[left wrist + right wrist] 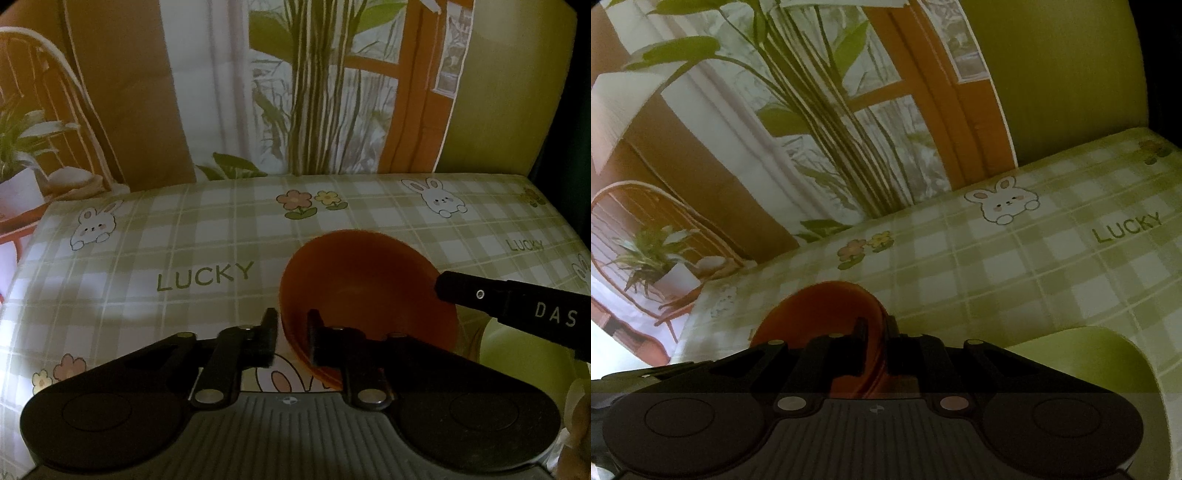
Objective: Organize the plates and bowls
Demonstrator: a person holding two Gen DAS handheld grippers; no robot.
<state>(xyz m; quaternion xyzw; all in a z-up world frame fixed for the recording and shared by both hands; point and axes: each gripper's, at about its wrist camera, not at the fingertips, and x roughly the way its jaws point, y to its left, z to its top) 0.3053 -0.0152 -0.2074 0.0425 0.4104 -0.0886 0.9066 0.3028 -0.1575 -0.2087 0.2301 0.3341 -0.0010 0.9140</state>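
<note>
An orange bowl (365, 295) hangs tilted above the checked tablecloth (184, 236). My left gripper (293, 332) has its fingers on either side of the bowl's near-left rim, shut on it. My right gripper (875, 332) is shut on the bowl's rim (875, 306) at the opposite side; its black finger (509, 299) reaches in from the right in the left wrist view. A light green plate or bowl (1089, 358) lies below to the right, and its edge shows in the left wrist view (517, 354).
The table is covered by a green plaid cloth with rabbits, flowers and "LUCKY" print (1034, 258). A printed backdrop with plants and a window (314, 92) stands along the table's far edge.
</note>
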